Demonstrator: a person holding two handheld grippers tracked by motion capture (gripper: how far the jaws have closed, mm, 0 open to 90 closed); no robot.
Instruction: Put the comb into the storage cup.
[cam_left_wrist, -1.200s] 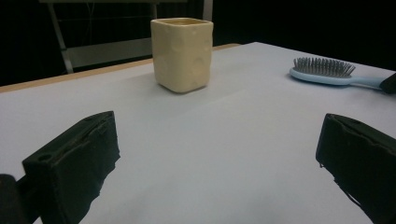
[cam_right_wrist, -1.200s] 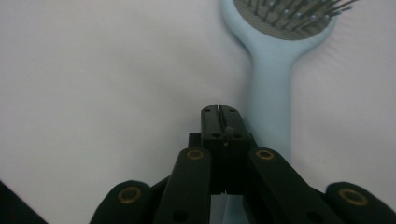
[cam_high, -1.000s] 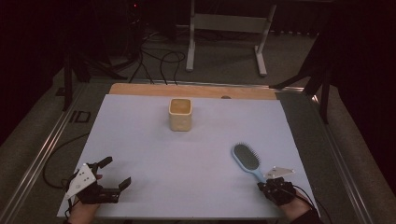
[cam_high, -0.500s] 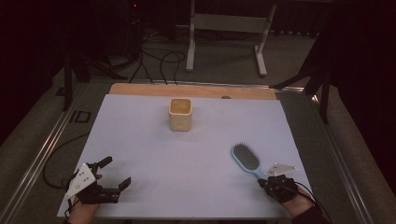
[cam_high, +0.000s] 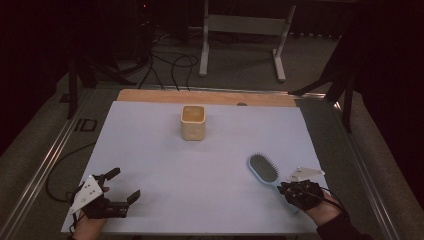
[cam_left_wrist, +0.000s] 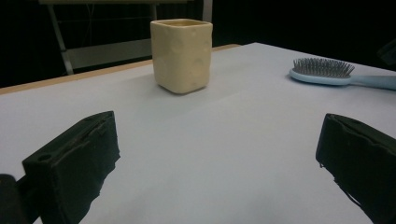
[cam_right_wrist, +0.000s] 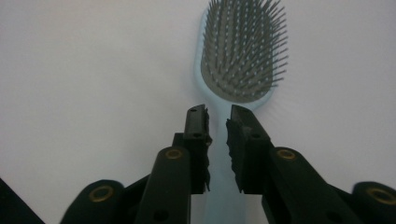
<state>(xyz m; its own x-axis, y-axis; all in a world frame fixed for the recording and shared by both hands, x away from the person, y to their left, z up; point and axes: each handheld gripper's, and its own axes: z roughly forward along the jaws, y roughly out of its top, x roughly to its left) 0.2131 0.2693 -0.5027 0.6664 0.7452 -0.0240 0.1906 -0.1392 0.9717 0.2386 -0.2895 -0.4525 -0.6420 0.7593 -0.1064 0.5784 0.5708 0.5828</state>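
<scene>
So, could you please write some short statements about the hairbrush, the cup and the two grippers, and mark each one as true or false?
1. The right gripper has its jaws on either side of the handle of the hairbrush. True.
2. The hairbrush lies with its bristles facing down. False: the bristles point up.
3. The left gripper is open and holds nothing. True.
4. The cup lies on its side. False: it stands upright, its opening facing up.
5. The hairbrush head rests inside the cup. False: the brush lies flat on the white table cover, apart from the cup.
</scene>
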